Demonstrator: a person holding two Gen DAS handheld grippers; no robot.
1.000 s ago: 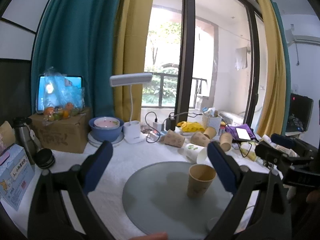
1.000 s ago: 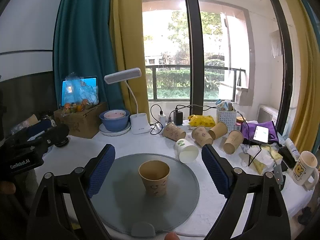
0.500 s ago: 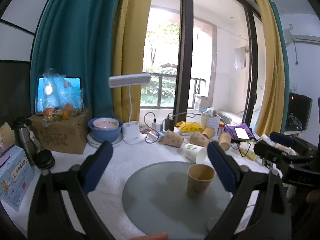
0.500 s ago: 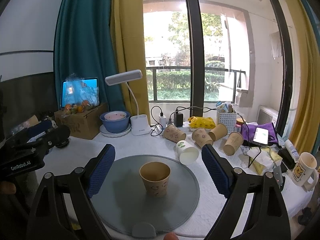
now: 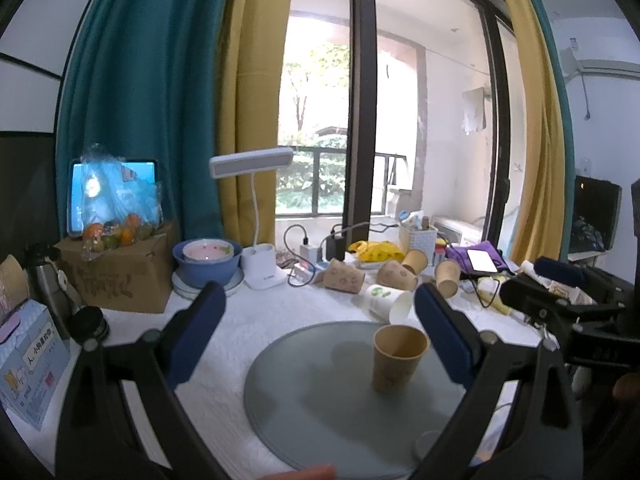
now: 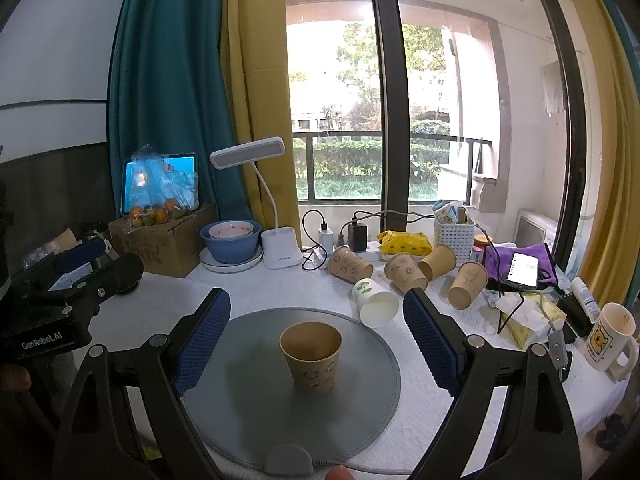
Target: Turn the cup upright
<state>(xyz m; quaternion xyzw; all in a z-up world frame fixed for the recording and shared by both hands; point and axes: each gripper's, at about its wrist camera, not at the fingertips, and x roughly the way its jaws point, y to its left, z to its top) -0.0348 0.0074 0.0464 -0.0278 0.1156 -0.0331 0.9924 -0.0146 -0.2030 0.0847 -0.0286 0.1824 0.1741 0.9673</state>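
Note:
A brown paper cup point(image 6: 311, 356) stands upright, mouth up, on a round grey mat point(image 6: 256, 400); it also shows in the left wrist view point(image 5: 396, 358), right of centre on the mat point(image 5: 320, 392). My right gripper point(image 6: 316, 334) is open and empty, held back above the mat's near edge with the cup between its finger lines but apart. My left gripper point(image 5: 320, 332) is open and empty, above the mat's left part, the cup near its right finger.
Several brown paper cups point(image 6: 404, 272) and a white one point(image 6: 374, 302) lie on their sides behind the mat. A desk lamp point(image 6: 276, 240), blue bowl point(image 6: 230, 240), cardboard box point(image 6: 164, 242), chargers, basket, phone point(image 6: 522, 270) and mug point(image 6: 608, 336) crowd the white-clothed table point(image 6: 432, 420).
Both grippers have drifted slightly, raising the view a little. The cup stays upright on the mat and both grippers stay open.

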